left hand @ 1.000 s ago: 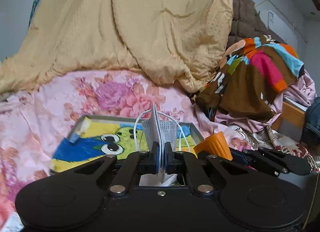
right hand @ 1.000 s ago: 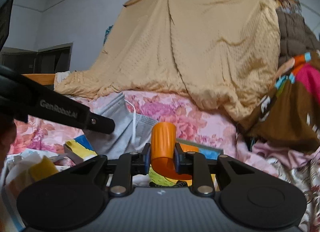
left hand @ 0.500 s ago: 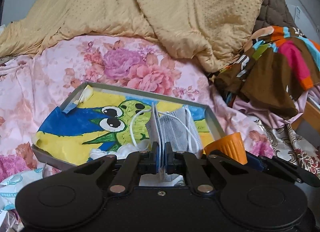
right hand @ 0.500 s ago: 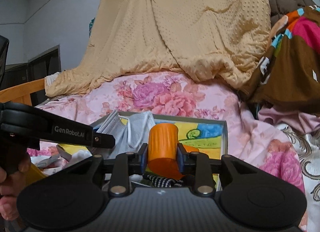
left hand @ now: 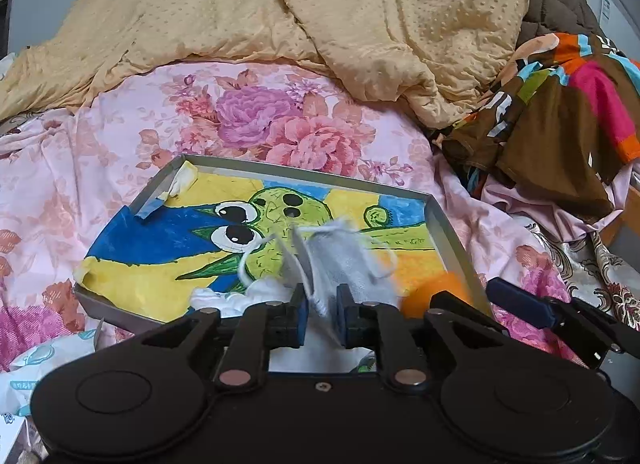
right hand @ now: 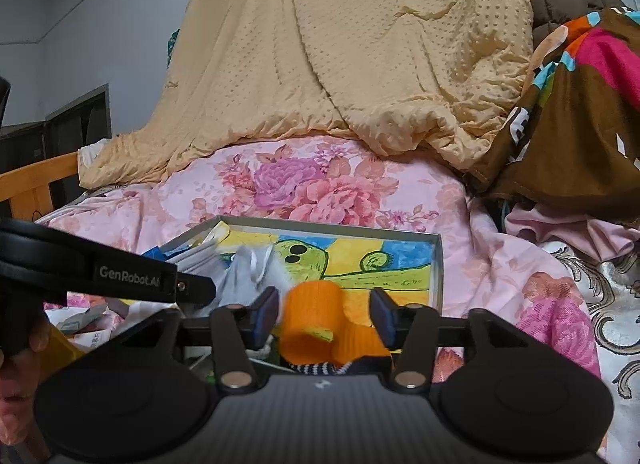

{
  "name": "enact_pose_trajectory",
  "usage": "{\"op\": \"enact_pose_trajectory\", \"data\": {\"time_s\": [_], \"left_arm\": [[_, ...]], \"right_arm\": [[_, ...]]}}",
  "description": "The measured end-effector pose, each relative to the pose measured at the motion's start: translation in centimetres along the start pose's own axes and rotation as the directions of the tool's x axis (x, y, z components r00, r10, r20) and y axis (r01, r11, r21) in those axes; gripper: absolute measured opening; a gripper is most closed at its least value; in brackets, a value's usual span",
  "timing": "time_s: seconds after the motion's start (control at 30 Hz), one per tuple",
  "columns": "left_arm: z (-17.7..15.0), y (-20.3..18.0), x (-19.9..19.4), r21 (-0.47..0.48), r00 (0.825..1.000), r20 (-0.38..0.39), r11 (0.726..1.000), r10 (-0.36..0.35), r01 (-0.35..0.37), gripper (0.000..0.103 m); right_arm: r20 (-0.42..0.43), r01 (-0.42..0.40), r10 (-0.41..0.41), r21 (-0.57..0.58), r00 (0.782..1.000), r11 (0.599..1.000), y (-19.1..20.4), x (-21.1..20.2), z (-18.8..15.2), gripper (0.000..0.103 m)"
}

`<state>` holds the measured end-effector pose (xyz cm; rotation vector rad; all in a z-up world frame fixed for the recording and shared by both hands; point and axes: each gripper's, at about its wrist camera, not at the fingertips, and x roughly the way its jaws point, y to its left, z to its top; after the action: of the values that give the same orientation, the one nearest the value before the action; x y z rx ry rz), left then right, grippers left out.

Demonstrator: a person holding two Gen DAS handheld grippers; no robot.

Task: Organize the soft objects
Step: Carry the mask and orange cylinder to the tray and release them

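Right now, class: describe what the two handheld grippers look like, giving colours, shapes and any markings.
Both grippers are matte black, with round discs, silver rivets and blue finger pads. The left gripper appears in the right wrist view as a bar with white "GenRobot.AI" lettering. The right gripper has a ribbed grey body.

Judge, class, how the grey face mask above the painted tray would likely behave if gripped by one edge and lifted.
The grey face mask is thin pleated fabric, blurred between the parted pads, so it probably flops and sags. Its loose white ear loops could snag. It looks very light for its size.
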<state>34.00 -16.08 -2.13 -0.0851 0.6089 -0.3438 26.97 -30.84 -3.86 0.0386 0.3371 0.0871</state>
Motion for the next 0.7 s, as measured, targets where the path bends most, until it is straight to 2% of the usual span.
{"op": "enact_pose_trajectory", "data": {"time_s": [0.13,0.3,0.47,0.5,0.57,0.7], "left_arm": [[-0.1,0.0,-0.4,-0.004,1.000,0.006,1.000,0.006,-0.006,0.018],[-0.1,0.1,-1.4,-0.007,0.999,0.024,1.000,0.022,-0.022,0.031],[-0.1,0.4,-3.2,-0.014,0.997,0.057,0.999,0.047,-0.046,0.057],[0.0,0.5,-3.6,-0.015,0.997,0.064,0.999,0.052,-0.051,0.059],[0.1,0.7,-4.6,-0.022,0.995,0.081,0.998,0.064,-0.062,0.072],[0.1,1.2,-6.9,-0.040,0.989,0.117,0.995,0.090,-0.086,0.083]], "right_arm": [[0.006,0.009,-0.009,0.011,1.000,1.000,-0.4,-0.2,0.1,0.068],[0.019,0.016,-0.016,0.019,1.000,1.000,-0.6,-0.7,0.4,0.080],[0.034,0.022,-0.023,0.032,0.999,0.999,-0.8,-1.5,0.8,0.090],[0.037,0.020,-0.021,0.037,0.999,0.999,-0.9,-1.7,0.9,0.091],[0.046,0.012,-0.014,0.041,0.999,0.999,-0.9,-2.3,1.2,0.098],[0.068,-0.003,0.001,0.037,0.998,0.999,-0.5,-3.7,1.6,0.103]]}}
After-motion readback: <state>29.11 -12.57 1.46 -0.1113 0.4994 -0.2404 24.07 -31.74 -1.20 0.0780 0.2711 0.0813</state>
